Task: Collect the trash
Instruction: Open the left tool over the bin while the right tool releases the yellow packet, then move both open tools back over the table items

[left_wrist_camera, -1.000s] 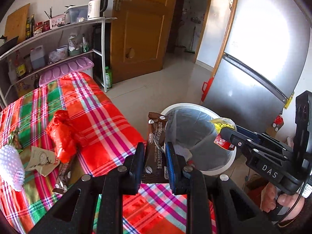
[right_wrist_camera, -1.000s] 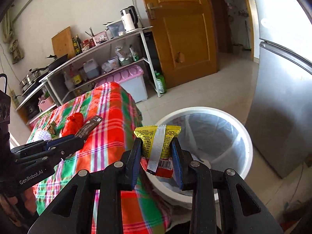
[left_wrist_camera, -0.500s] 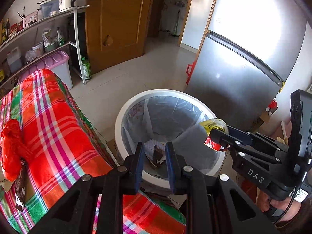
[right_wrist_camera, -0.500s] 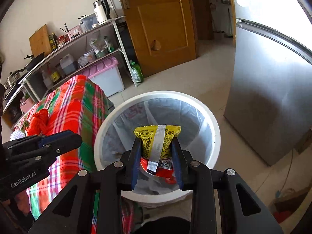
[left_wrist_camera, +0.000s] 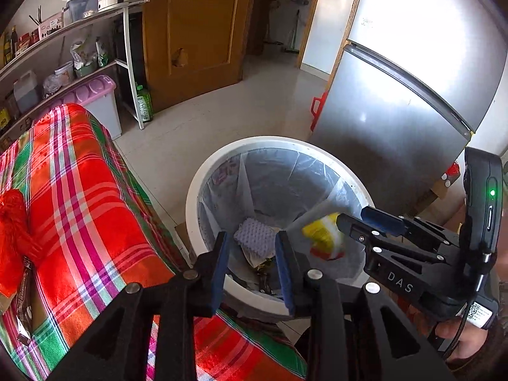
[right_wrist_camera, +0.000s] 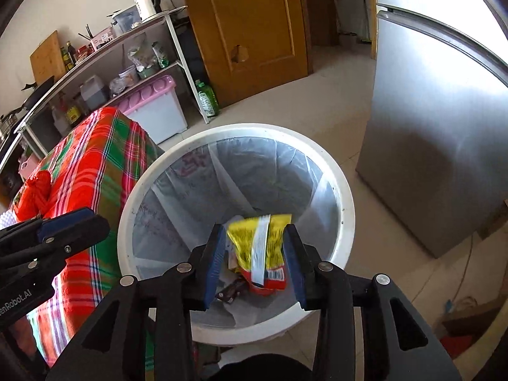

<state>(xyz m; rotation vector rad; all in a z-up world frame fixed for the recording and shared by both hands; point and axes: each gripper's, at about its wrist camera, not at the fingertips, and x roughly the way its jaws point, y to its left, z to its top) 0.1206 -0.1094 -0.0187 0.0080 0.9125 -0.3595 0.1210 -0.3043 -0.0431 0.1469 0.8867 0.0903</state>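
The white trash bin [right_wrist_camera: 344, 209] stands on the tiled floor [left_wrist_camera: 222, 117], lined with a clear bag [right_wrist_camera: 197, 197]. In the right wrist view its rim nearly meets the plaid-covered table [right_wrist_camera: 92, 171] at 9 o'clock, while the steel fridge [right_wrist_camera: 438, 146] rises at 3 o'clock with a strip of floor between it and the bin. A wooden door [right_wrist_camera: 254, 28] stands at 12 o'clock, and a shelf rack [right_wrist_camera: 104, 54] with a pink-lidded box [right_wrist_camera: 152, 101] under it fills 10 to 11 o'clock.

The right gripper [right_wrist_camera: 254, 257] hangs over the bin mouth, jaws spread wide. One yellow-and-red snack packet [right_wrist_camera: 260, 250] sits blurred between the pads with a gap on each side; whether it touches either pad cannot be told. The left gripper [left_wrist_camera: 252, 265] hovers over the near rim beside the table edge, jaws apart and holding nothing.

Below in the bin lie one white foam net [left_wrist_camera: 255, 238], a brown wrapper [right_wrist_camera: 230, 290] and some paper scraps.

On the table, at 9 o'clock in the left wrist view, one crumpled red bag [left_wrist_camera: 12, 231] remains, with one dark wrapper [left_wrist_camera: 23, 304] just beside it, well apart from the bin. Open floor runs from the bin toward the door.
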